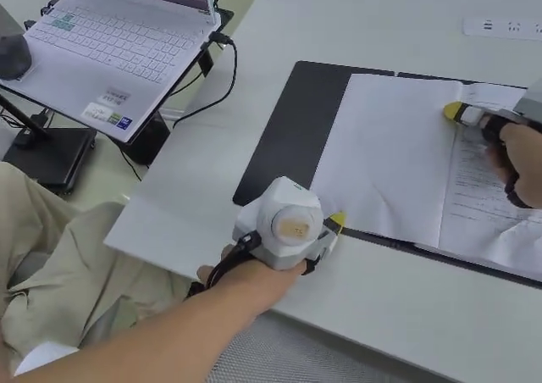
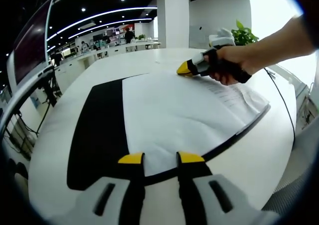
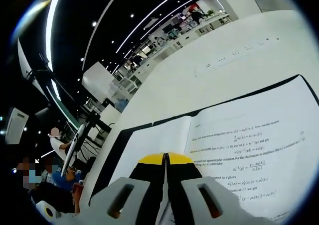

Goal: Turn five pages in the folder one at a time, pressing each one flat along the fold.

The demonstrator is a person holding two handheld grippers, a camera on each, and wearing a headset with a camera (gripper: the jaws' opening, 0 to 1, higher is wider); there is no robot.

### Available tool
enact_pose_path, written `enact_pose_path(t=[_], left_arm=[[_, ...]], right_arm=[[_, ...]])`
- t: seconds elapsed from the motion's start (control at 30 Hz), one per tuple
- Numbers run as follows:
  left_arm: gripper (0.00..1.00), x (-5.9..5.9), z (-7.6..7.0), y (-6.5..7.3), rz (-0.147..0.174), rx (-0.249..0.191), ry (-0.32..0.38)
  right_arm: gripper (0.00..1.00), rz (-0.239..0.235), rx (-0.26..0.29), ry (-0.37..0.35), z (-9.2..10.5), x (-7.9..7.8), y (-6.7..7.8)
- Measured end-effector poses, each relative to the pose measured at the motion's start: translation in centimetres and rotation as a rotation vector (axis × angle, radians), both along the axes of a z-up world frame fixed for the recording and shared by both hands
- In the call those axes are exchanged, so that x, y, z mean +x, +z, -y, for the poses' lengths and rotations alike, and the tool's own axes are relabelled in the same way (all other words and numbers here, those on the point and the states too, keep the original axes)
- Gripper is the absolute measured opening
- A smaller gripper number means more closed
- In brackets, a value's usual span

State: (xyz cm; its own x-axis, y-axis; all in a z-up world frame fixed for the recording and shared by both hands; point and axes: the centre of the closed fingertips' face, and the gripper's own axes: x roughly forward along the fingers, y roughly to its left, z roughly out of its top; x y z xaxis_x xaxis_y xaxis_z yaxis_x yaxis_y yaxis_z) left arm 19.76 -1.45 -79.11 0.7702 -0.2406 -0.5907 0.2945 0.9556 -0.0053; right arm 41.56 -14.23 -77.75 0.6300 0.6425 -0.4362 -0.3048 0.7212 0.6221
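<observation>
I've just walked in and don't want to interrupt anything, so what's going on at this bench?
A person holds a gripper in each hand over an open black folder on a white table. The right gripper, jaws shut, appears to press its tips along the fold between a blank page and a printed page. The left gripper, jaws open and gripping nothing, sits at the folder's near edge. A laptop stands off to the side.

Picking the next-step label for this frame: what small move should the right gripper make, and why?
Probably slide the right gripper toward the person along the fold. Its jaws are shut with the tips at the fold's far end, so most of the crease lies ahead. The left gripper, open, sits at the near edge of the turned page.
</observation>
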Motion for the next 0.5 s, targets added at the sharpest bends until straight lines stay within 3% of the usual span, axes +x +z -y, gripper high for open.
enact_pose_path(t=[0.5], left_arm=[[0.23,0.0,-0.1,0.0,0.004,-0.004,0.004]], right_arm=[[0.0,0.036,-0.004,-0.092,0.3,4.4,0.1]])
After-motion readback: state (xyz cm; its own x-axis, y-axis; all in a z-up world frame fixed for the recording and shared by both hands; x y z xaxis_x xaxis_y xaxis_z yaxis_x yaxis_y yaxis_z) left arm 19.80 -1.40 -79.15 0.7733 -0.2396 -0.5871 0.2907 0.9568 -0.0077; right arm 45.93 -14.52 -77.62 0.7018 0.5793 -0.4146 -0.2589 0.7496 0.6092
